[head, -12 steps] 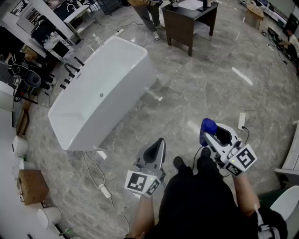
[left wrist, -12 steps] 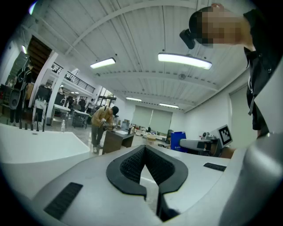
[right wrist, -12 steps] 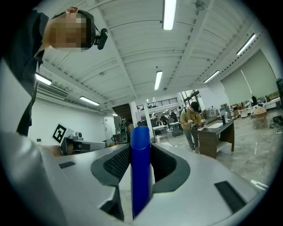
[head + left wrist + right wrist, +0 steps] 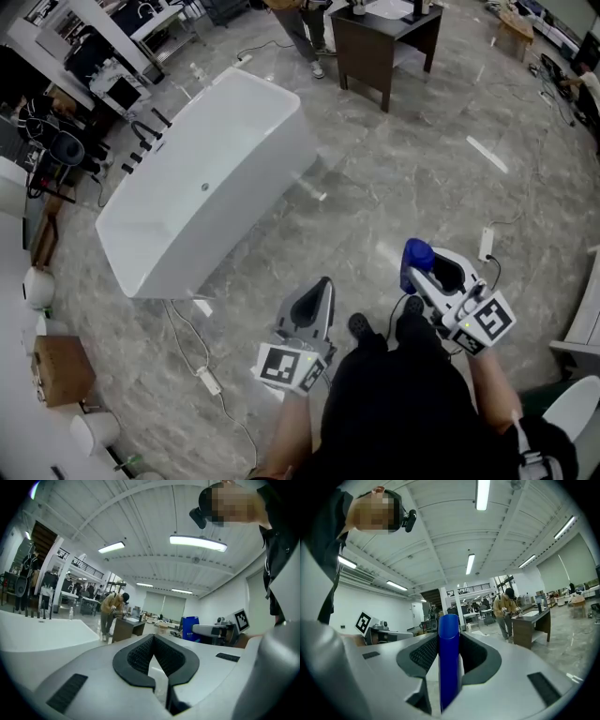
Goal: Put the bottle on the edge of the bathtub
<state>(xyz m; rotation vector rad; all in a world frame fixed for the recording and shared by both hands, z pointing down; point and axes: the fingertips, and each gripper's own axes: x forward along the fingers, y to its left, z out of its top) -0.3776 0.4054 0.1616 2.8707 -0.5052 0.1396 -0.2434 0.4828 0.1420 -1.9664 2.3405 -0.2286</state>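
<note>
Head view: I've got the blue bottle (image 4: 416, 255) pinched in my right gripper (image 4: 422, 269) for the carry, since the bathtub (image 4: 281, 141) sits well apart. My left gripper (image 4: 319, 292) is closed, empty, spare.

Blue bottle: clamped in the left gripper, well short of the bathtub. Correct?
Wrong gripper. The blue bottle is clamped in the right gripper, as the right gripper view shows; the left gripper holds nothing. It is indeed well short of the bathtub.
</note>
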